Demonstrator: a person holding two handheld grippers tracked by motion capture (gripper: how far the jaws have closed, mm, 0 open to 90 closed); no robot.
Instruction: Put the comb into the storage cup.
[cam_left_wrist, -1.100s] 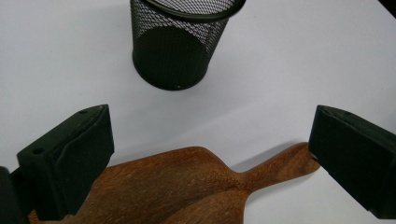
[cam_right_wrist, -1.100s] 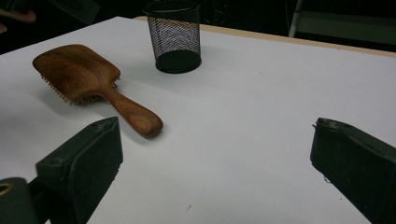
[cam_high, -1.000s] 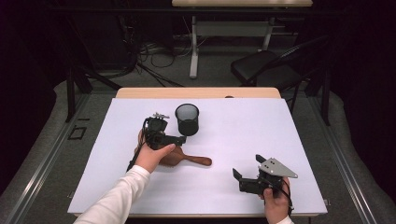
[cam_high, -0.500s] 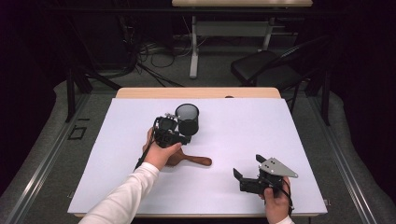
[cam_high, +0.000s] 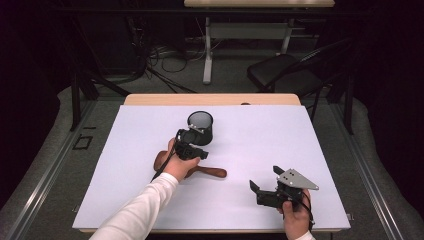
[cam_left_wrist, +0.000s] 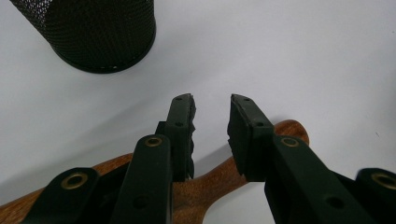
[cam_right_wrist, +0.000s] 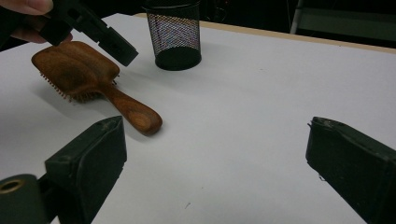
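Wood is what we are dealing with: a hairbrush (cam_right_wrist: 88, 79) of dark, polished timber lying on the white table (cam_high: 325, 165), bristles down, just in front of the black mesh cup (cam_high: 200, 127) and apart from it. Its head is a broad rounded paddle, narrowing into a smooth neck and a club-shaped handle with a bulbous end. We judge it stiff and fairly light, with a glossy finish that could slide between hard pads, so the narrow neck where head meets handle looks like the best place to take hold; the wide head would be awkward to span. Our left gripper (cam_left_wrist: 212, 109) hangs over that neck, its jaws having just been closing, yet a gap remains between them and the pads press on nothing, the wood lying below them rather than pinched. Our right gripper (cam_high: 267, 184) rests near the table's front edge, well apart from the brush, its jaws spread wide and empty. The cup is thin wire mesh, cylindrical, open at the top, likely light enough to tip if bumped.
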